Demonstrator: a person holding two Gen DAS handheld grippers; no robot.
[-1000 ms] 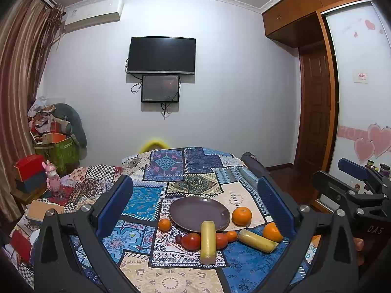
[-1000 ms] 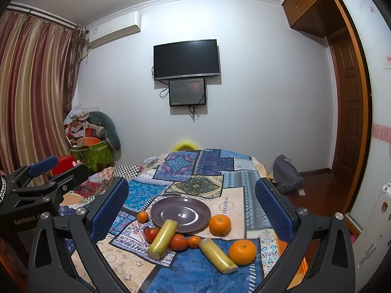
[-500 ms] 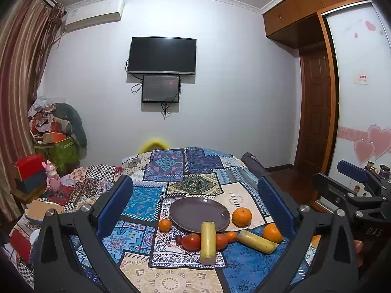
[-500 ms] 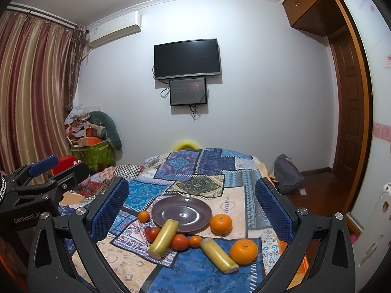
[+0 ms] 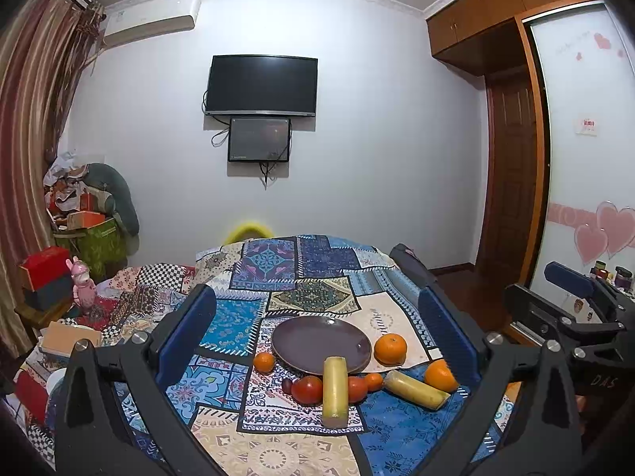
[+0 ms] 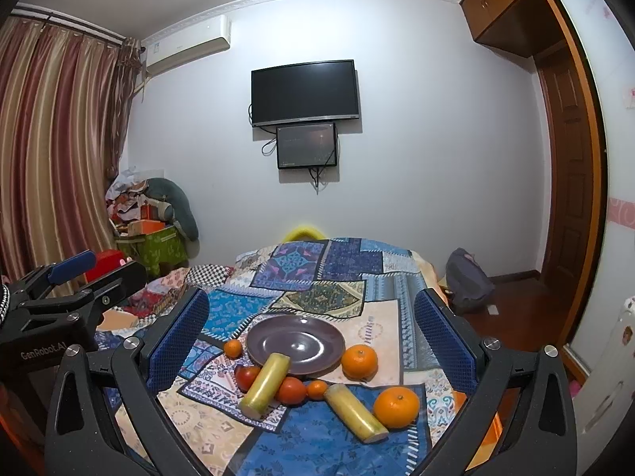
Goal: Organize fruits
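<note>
Basically both wide apart, left gripper [image 5: 317, 319] and right gripper [image 6: 311, 313], holding nothing. Grey backpack [image 6: 468, 279] fully visible only from right wrist; plate [image 5: 321, 344] bare.

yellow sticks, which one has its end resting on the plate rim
The left yellow stick: its far end overlaps the purple plate. The other yellow stick lies clear of it on the blue patch, beside the big orange.

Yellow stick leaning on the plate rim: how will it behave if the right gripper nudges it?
The yellow stick looks round and smooth, so it would probably roll sideways. One end rests on the plate rim, so a nudge likely slides it off. It looks rigid, unlikely to bend, and could bump the tomato beside it.
</note>
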